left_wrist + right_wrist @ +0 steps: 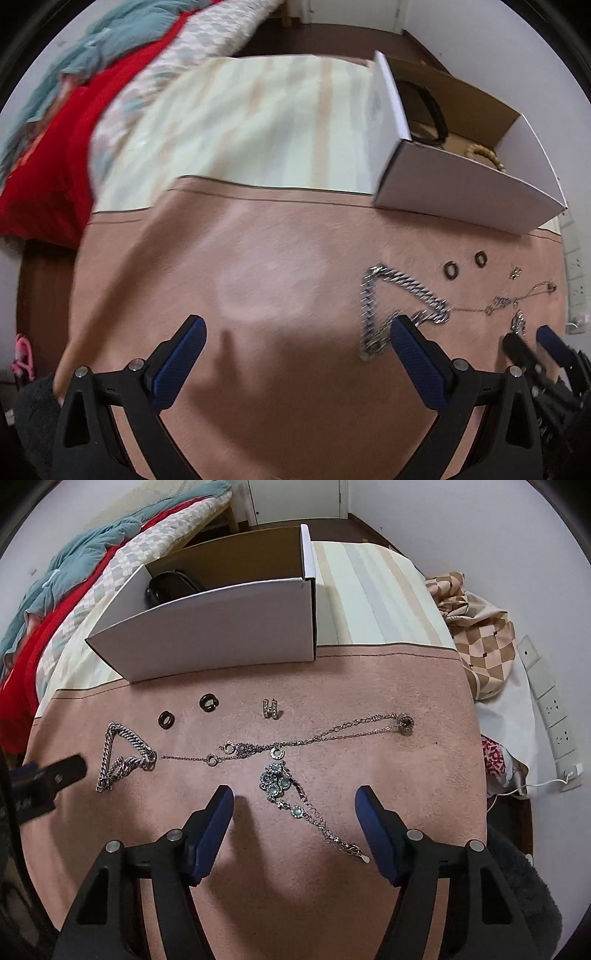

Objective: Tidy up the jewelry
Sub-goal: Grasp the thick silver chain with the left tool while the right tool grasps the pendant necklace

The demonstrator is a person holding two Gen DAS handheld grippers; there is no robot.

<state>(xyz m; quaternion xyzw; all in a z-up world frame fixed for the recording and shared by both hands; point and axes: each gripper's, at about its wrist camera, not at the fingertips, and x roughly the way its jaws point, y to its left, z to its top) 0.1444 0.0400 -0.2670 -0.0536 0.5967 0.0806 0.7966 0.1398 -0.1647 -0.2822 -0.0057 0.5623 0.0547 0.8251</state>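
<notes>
both your claws were spread wide and holding nothing — left claw low over bare pink cloth, right claw straddling the blue-stone bracelet. inside the box a dark bangle and a gold bangle already sat, so a start looked made. most was left, though — the chunky chain, two dark rings, the h-shaped piece and the thin necklace all lay on the cloth, just in front of the box.
</notes>
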